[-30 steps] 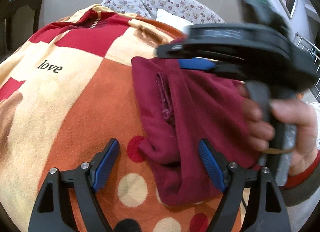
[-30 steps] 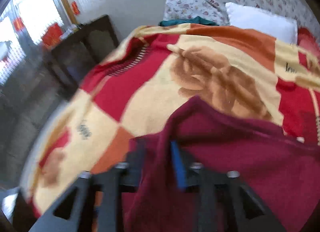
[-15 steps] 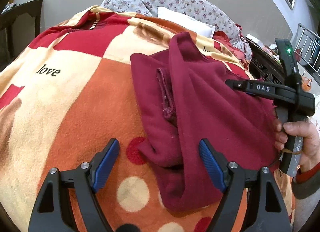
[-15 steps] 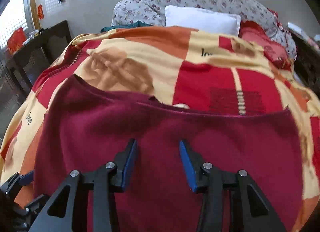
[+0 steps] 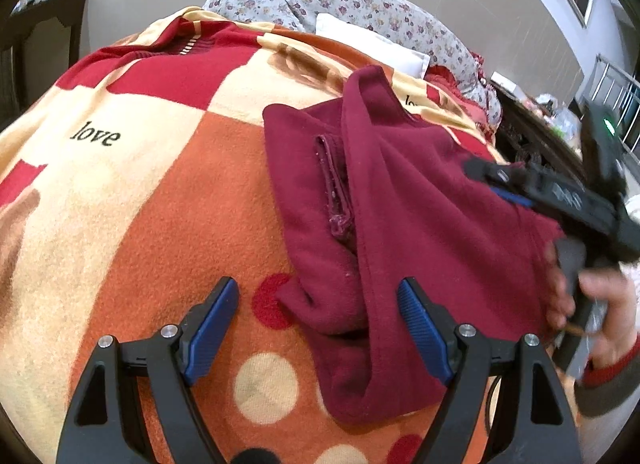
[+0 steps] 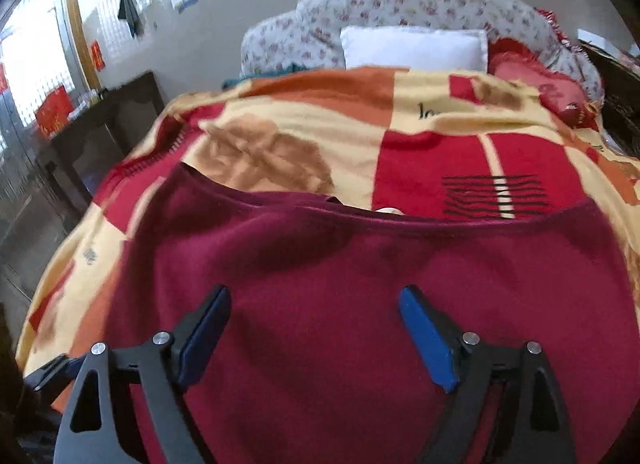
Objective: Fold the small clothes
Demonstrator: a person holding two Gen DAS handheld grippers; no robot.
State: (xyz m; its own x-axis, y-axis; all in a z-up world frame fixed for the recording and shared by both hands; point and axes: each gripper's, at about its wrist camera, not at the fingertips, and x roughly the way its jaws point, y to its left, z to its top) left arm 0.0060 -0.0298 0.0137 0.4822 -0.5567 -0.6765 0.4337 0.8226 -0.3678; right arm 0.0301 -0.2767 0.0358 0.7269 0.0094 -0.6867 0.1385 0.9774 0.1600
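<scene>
A dark red fleece garment point(image 5: 420, 224) lies on the patterned blanket point(image 5: 140, 204), one half folded over the other along a ridge, with a small pocket seam point(image 5: 334, 188) showing. My left gripper point(image 5: 318, 324) stands open just above the garment's near edge, gripping nothing. In the right wrist view the same garment point(image 6: 360, 272) spreads flat and wide. My right gripper point(image 6: 314, 328) hovers over it with its jaws opening, and no cloth is pinched between them. From the left wrist view the right gripper point(image 5: 504, 188) shows at the garment's right edge, held by a person's hand point(image 5: 600, 304).
The blanket point(image 6: 320, 136) covers a bed with a white pillow point(image 6: 412, 48) and a floral cushion point(image 6: 400, 0) at its head. Dark wooden furniture point(image 6: 100, 124) stands to the left of the bed, and a red cushion point(image 6: 532, 80) lies at the right.
The right gripper carried a flap of the garment across to the right, laid it flat, then spread its jaws off the cloth. My left gripper stayed put, open.
</scene>
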